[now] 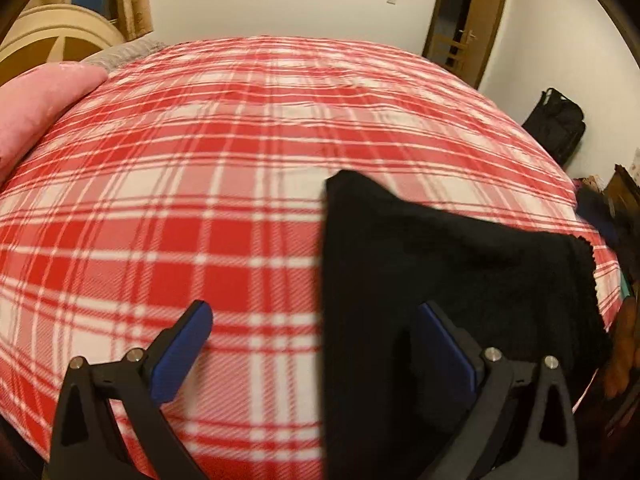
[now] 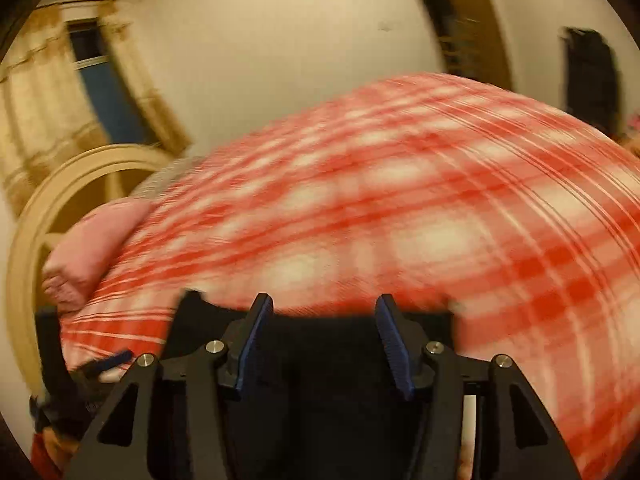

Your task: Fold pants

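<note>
While both grippers tilt down over the bed, the left gripper (image 1: 310,332) stands spread wide, its right finger over the black pants (image 1: 440,264) and its left finger over the plaid blanket (image 1: 180,168); nothing is pinched between them. The right gripper (image 2: 325,334) is parted too, hovering above the dark cloth (image 2: 332,380), pads not pressing it. The pants lie folded near the blanket's right edge. The right wrist view is smeared, so the fabric's outline there is hard to make out. I count one pair of pants, one pink pillow (image 1: 44,96), two grippers.
</note>
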The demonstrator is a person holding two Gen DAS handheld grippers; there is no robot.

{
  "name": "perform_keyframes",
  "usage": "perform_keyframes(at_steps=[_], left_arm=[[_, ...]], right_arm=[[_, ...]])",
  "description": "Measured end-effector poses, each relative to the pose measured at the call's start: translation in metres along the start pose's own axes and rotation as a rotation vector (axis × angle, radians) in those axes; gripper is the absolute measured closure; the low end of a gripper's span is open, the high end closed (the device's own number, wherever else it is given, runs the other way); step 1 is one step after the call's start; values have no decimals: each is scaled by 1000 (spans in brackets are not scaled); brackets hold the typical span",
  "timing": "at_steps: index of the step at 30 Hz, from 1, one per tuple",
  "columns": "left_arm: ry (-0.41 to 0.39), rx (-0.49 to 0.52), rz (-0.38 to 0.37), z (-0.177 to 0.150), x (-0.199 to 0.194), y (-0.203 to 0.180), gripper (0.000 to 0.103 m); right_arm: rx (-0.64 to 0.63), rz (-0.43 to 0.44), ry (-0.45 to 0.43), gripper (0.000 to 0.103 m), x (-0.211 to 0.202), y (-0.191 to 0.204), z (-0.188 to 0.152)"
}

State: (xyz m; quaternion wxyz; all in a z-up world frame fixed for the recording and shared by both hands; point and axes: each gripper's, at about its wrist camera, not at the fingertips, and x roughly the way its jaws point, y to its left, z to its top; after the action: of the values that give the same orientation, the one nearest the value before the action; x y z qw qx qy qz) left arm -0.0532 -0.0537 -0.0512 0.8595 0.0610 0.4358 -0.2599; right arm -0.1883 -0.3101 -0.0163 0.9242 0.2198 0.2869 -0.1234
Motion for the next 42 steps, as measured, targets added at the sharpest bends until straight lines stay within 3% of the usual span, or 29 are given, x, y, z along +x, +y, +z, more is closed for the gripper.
perform_keyframes(at_steps=[2,4,7,11,21,24,28,31,35,42], left_arm=[[20,28,14,3,9,-11,0],[44,51,29,3,17,-19,0],[84,69,35,0,27,-28,0],[89,52,29,-1,26,-30,0],[83,31,19,-3,28,-30,0],[74,32,11,-4,29,-30,0],[86,40,-12,-3,29,-28,0],[96,56,-35,-6,27,-26,0],[82,73,-43,-8,25,-27,0],[47,86,-61,-11,24,-26,0]], right_arm=[[36,-29,13,45,-9,-16,-17],[32,-79,43,33,-12,-27,-32],[15,-142,82,32,-11,-34,-52],[49,-100,73,30,-14,-44,-70],[120,-80,34,30,-17,-54,-64],[142,-65,51,24,-12,-58,-62],[32,-85,70,15,-5,-42,-68],[20,-83,68,15,-10,-39,-72],[129,-69,4,15,-25,-59,-72],[122,-19,44,15,-17,-59,-74]])
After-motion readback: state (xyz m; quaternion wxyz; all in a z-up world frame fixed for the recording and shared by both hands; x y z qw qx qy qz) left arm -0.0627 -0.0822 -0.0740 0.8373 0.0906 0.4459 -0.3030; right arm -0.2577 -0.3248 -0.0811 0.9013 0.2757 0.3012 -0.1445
